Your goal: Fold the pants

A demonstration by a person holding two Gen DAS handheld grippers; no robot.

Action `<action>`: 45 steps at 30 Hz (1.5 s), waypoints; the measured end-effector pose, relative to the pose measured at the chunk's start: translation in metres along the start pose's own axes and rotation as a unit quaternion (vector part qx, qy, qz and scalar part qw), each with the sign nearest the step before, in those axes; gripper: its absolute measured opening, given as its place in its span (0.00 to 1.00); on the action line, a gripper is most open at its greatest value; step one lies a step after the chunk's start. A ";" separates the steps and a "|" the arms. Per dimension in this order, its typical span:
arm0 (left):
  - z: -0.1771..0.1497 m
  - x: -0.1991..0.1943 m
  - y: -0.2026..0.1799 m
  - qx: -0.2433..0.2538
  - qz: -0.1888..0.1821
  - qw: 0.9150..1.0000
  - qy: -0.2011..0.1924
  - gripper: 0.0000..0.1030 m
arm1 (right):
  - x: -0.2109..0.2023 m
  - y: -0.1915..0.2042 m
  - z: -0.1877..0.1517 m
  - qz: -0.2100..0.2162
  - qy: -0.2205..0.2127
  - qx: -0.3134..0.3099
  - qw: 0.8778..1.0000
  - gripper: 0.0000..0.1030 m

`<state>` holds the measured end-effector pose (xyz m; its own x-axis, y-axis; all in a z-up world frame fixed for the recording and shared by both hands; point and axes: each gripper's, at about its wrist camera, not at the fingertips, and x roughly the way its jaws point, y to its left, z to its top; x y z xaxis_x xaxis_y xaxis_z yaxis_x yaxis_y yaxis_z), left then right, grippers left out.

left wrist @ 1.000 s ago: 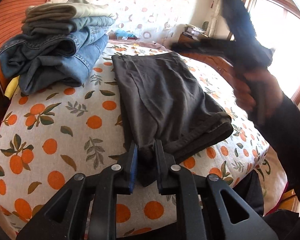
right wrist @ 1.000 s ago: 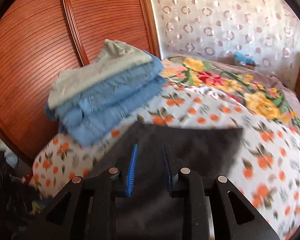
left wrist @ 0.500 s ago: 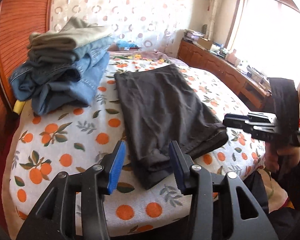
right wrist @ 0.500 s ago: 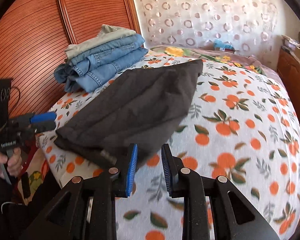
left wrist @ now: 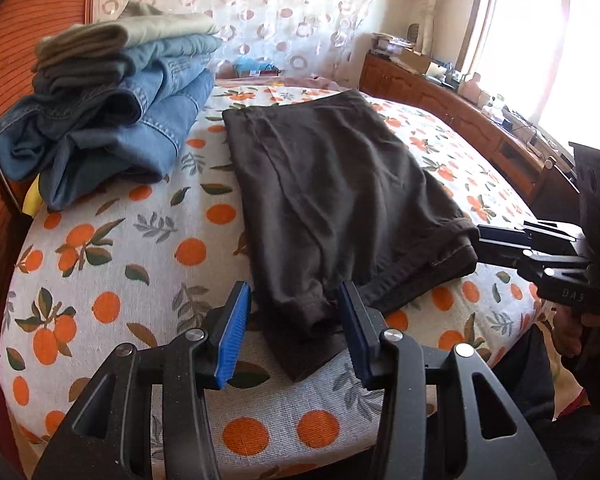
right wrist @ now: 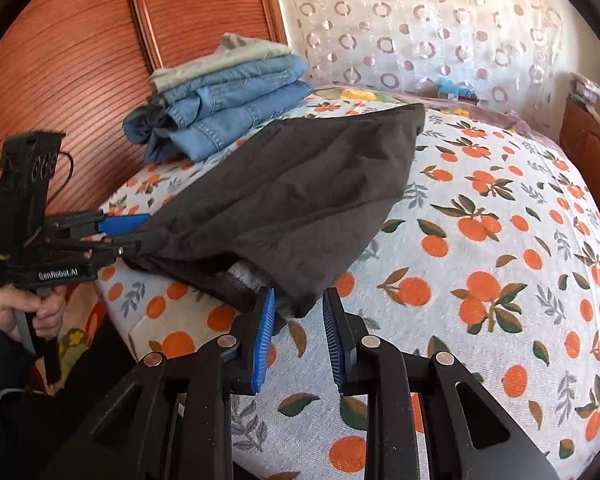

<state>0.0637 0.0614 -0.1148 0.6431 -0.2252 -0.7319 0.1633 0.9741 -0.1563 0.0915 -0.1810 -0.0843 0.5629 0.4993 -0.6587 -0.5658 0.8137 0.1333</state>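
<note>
Left wrist view: dark brown pants (left wrist: 332, 196) lie folded flat on the orange-print bedspread (left wrist: 112, 264), their near corner between the left gripper's (left wrist: 294, 320) parted blue pads, neither pad pressing the cloth. One stack of folded clothes (left wrist: 112, 108), two denim pieces visible under paler ones, sits just beside the pants against the wooden headboard (left wrist: 32, 20). Right gripper (right wrist: 298, 320) stands narrowly apart at the pants' other near corner, pads clear of the fabric. A wooden dresser (left wrist: 452, 120) runs below the window (left wrist: 548, 40)
</note>
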 end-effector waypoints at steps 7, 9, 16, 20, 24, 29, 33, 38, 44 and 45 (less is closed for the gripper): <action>-0.003 0.002 -0.001 -0.001 0.001 1.000 0.002 0.45 | -0.004 0.003 -0.002 -0.008 -0.019 0.021 1.000 0.03; -0.004 0.002 -0.002 0.002 0.004 1.000 0.002 0.45 | -0.013 0.007 -0.006 -0.004 -0.031 0.018 0.999 0.02; -0.001 0.005 0.000 -0.003 0.006 1.000 0.001 0.45 | -0.026 0.008 -0.028 0.012 -0.024 0.030 0.999 0.02; -0.001 0.005 0.002 -0.006 0.004 1.000 0.002 0.45 | -0.025 0.005 -0.037 0.019 -0.017 0.037 0.999 0.02; -0.002 0.004 0.003 -0.010 0.002 1.000 0.001 0.45 | -0.032 0.007 -0.038 0.026 -0.022 0.031 0.999 0.02; -0.003 -0.002 0.006 -0.020 -0.003 1.000 -0.003 0.45 | -0.027 0.004 -0.042 0.027 -0.009 0.037 0.999 0.02; -0.003 -0.017 0.007 -0.018 -0.005 1.000 -0.020 0.45 | -0.036 0.002 -0.042 0.034 -0.019 0.040 0.998 0.02; 0.000 -0.030 0.010 -0.019 -0.001 0.999 -0.036 0.45 | -0.047 -0.006 -0.042 0.028 -0.040 0.054 0.997 0.02; -0.003 -0.022 0.012 -0.017 0.019 0.999 -0.024 0.45 | -0.046 -0.006 -0.025 0.001 -0.063 0.061 0.996 0.06; -0.003 -0.021 0.011 -0.015 0.022 0.999 -0.020 0.45 | -0.043 -0.005 -0.022 -0.005 -0.065 0.063 0.996 0.08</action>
<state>0.0498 0.0772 -0.1036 0.6788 -0.1821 -0.7114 0.1120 0.9831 -0.1449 0.0567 -0.2132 -0.0727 0.6462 0.5189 -0.5597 -0.4846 0.8455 0.2243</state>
